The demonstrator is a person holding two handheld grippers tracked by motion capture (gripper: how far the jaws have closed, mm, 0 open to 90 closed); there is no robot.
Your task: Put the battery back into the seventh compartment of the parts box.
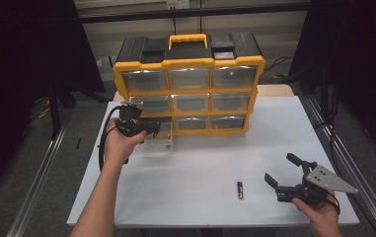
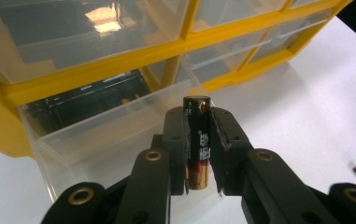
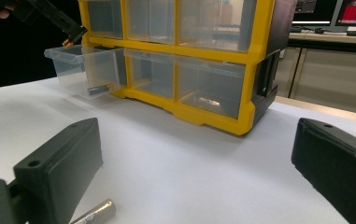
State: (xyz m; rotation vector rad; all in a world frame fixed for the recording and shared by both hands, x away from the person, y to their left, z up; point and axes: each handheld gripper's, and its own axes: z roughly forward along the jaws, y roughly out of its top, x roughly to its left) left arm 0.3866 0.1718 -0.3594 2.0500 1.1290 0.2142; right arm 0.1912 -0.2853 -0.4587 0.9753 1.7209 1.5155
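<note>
Your left claw (image 2: 198, 149) grips a battery (image 2: 197, 140) above the pulled-out drawer (image 2: 96, 135). Your right claw (image 1: 280, 174) rests open on the worktop (image 1: 200, 168), near a second battery (image 1: 241, 190).

You stand at a white table (image 1: 274, 128) on grey floor (image 1: 42, 163). Dark curtains (image 1: 22, 44) hang at both sides, and monitors (image 3: 348, 11) glow on a desk behind.
</note>
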